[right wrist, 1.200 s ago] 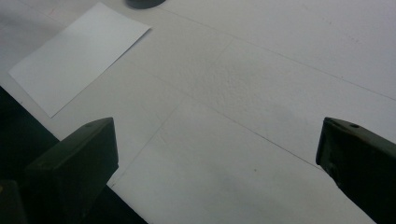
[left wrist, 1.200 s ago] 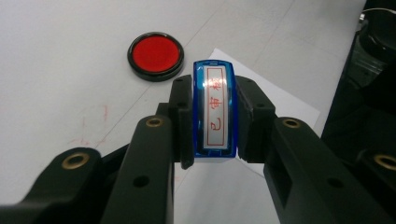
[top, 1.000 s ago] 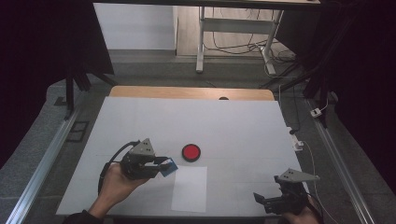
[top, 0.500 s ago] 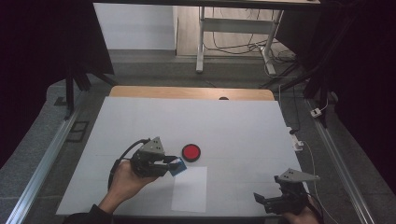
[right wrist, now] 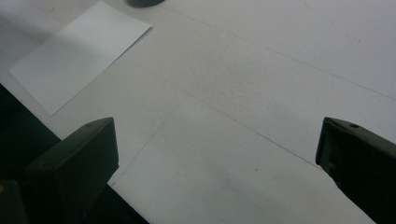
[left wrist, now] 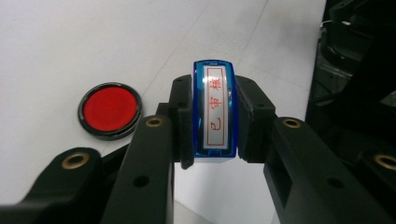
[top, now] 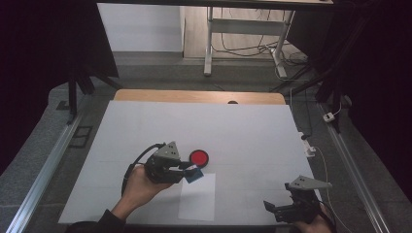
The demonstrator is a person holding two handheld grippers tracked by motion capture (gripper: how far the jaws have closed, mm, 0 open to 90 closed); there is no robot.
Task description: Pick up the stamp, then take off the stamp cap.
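One stamp [left wrist: 215, 111] sits clamped in the left gripper [top: 188, 171]; press it squarely into the red ink pad [top: 198, 157] near the table's [top: 252, 131] front edge.

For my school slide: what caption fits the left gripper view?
Left gripper clamps a blue stamp beside a red ink pad.

I see table [top: 145, 126] with white top, wooden strip along far edge. Lying flat on it: round red ink pad [top: 198, 157] in black rim, near middle; white paper sheet [top: 198, 199] just nearer my side of pad, close to near edge. I make out faint seams crossing white surface.
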